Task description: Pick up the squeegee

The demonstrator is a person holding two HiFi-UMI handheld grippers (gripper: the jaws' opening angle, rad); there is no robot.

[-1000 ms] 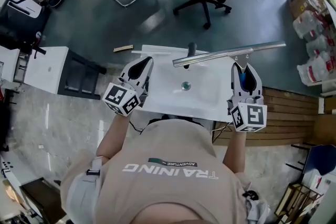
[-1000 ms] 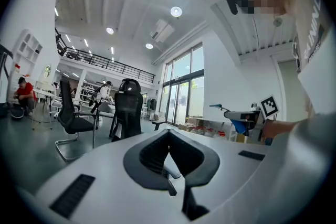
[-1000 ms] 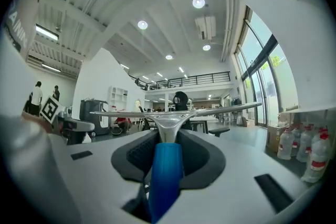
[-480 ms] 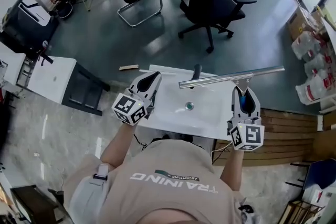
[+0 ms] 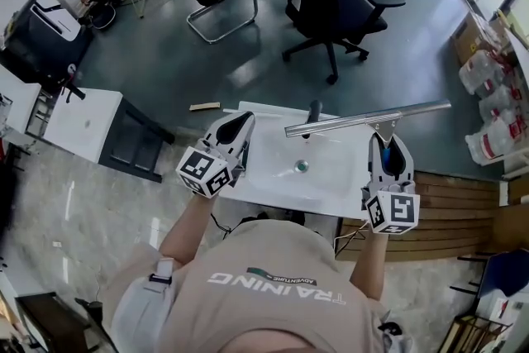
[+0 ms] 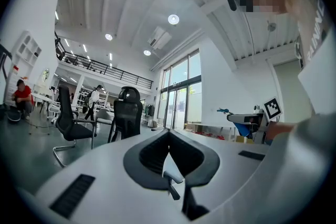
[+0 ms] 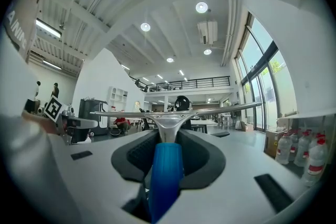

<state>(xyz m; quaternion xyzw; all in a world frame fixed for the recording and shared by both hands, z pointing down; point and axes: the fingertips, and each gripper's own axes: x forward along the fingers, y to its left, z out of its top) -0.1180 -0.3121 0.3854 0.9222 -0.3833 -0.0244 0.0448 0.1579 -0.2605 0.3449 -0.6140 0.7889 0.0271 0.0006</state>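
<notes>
Fingers, right gripper (image 7: 168,140): pinching squeegee (image 7: 167,162) by its blue handle.
Fingers, left gripper (image 6: 169,136): pressed together.
Squeegee (image 5: 368,119): blade crosswise over sink (image 5: 264,178) far rim, beside faucet (image 5: 313,110).
Sink: drain (image 5: 302,166) at basin centre.

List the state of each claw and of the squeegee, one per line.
Squeegee: held by its blue handle, blade in the air over the sink, roughly level.
Right claw: shut on the squeegee.
Left claw: shut, nothing in it.
</notes>
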